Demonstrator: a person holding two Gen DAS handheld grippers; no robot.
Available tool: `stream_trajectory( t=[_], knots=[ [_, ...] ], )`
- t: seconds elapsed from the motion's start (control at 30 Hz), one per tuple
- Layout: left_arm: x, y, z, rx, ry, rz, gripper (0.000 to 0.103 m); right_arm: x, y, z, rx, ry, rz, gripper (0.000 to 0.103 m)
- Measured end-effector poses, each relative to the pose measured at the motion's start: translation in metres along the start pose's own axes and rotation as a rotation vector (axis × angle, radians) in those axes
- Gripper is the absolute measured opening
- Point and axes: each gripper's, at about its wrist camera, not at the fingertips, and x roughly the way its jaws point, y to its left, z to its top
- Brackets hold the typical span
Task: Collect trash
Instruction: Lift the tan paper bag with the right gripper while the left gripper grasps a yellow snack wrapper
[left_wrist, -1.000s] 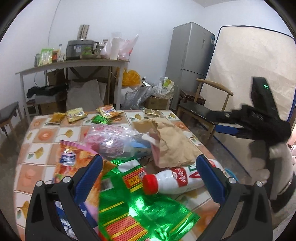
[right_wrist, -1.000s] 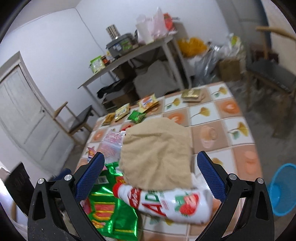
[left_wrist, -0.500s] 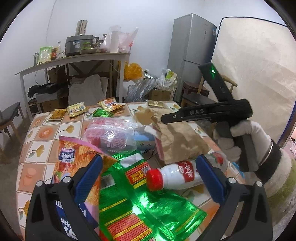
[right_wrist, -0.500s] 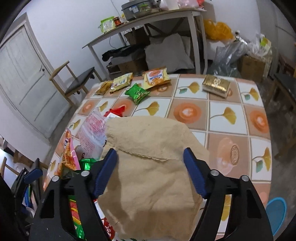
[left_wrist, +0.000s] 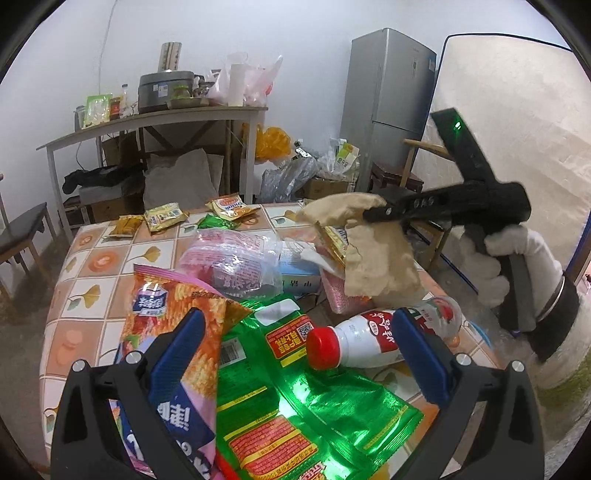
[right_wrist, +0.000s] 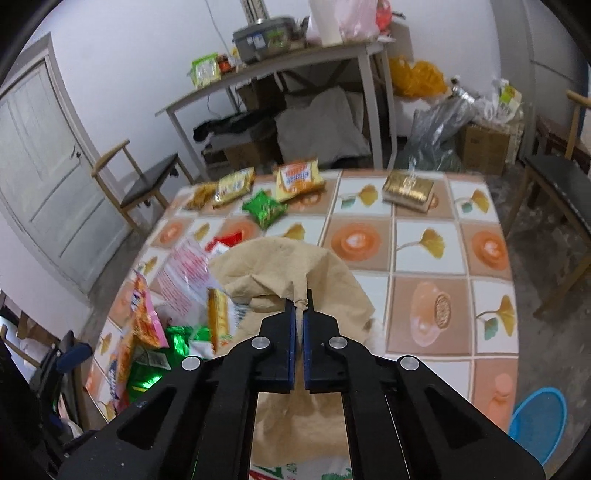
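Left wrist view: left tongs (left_wrist: 299, 354) gape wide, empty, over the wrappers and the bottle (left_wrist: 369, 339) on the table (left_wrist: 74, 280).
Right wrist view: right tongs (right_wrist: 299, 314), wide a second ago, now pinch the brown paper bag (right_wrist: 295, 273), lifting its edge.
Meaning: first trash piece secured; blue bin (right_wrist: 539, 424) waits beside the table.

The left gripper (left_wrist: 299, 362) is showing black angular arms with silver round screw heads and blue pads on its fingers (left_wrist: 177, 343). The right gripper (right_wrist: 299, 325) is wearing the same black frame, silver screws and blue pads (a small green light is glowing on the slab above its body, with pale lettering along its bar). The right hand (left_wrist: 495, 266) is wearing a fuzzy white glove and a dark cuff with a metallic band.
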Motion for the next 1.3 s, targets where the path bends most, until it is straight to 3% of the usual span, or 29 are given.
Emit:
stream_trajectory(
  t=[0.37, 0.73, 0.9, 1.1, 1.2, 1.3],
  knots=[
    [-0.037, 0.011, -0.013, -0.034, -0.04, 0.018, 0.099, -0.077, -0.003, -0.001, 0.086, -0.171, 0.016, 0.001],
    [-0.049, 0.036, -0.024, -0.038, -0.013, 0.115, 0.099, -0.119, -0.011, -0.064, 0.23, -0.218, 0.073, 0.001],
    [-0.044, 0.03, 0.0, -0.037, -0.019, 0.027, 0.097, -0.12, -0.027, -0.096, 0.328, -0.198, 0.001, 0.001],
    [-0.008, 0.001, 0.064, -0.067, -0.008, -0.222, 0.094, -0.132, -0.051, -0.115, 0.426, -0.213, -0.015, 0.001],
    [0.032, -0.016, 0.089, -0.072, 0.059, -0.224, 0.086, -0.136, -0.056, -0.117, 0.435, -0.226, -0.011, 0.001],
    [0.078, -0.033, 0.1, -0.063, 0.151, -0.176, 0.075, -0.136, -0.06, -0.12, 0.44, -0.223, -0.003, 0.001]
  ],
)
